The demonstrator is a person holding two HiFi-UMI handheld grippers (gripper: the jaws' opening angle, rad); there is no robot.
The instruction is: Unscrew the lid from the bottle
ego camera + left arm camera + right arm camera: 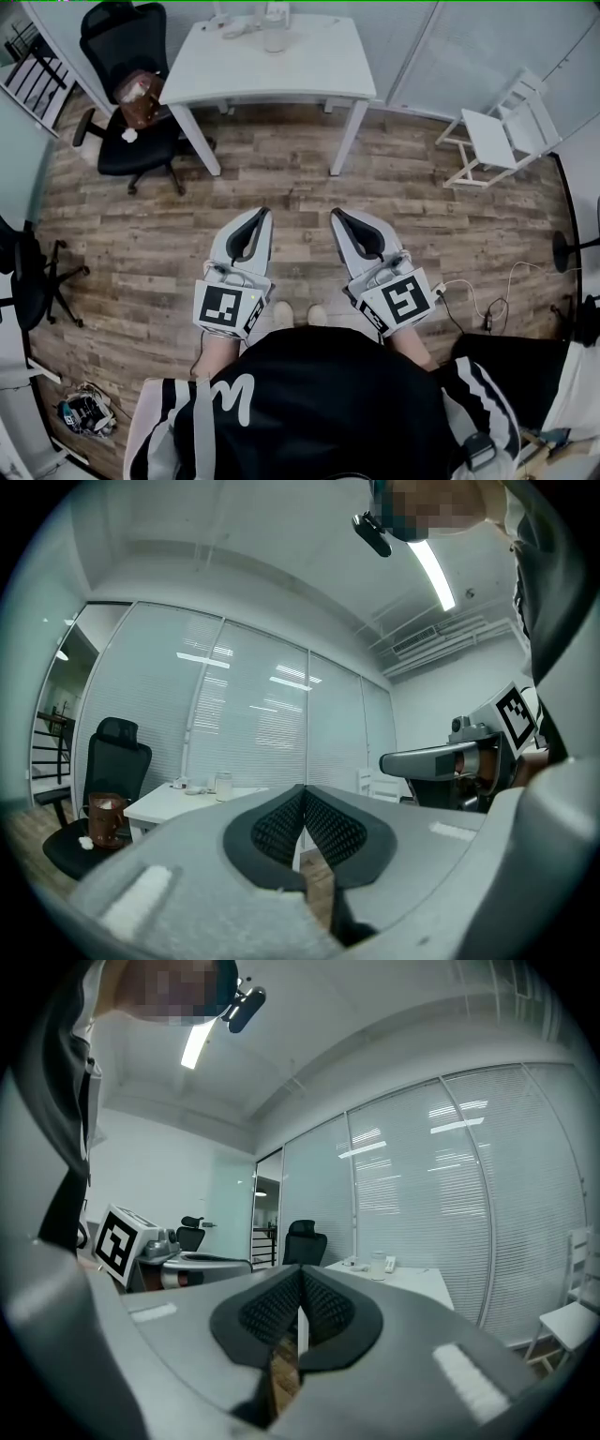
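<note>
A small clear bottle stands on the white table at the far side of the room, well away from both grippers. The left gripper view shows the bottle small and distant, and so does the right gripper view. My left gripper and right gripper are held side by side in front of the person's body, over the wooden floor, pointing toward the table. Both are shut with nothing between their jaws, as the left gripper and right gripper show in their own views.
A black office chair with a brown bag on its seat stands left of the table. A white folding chair is at the right. Cables lie on the floor at the right. A few small items lie beside the bottle.
</note>
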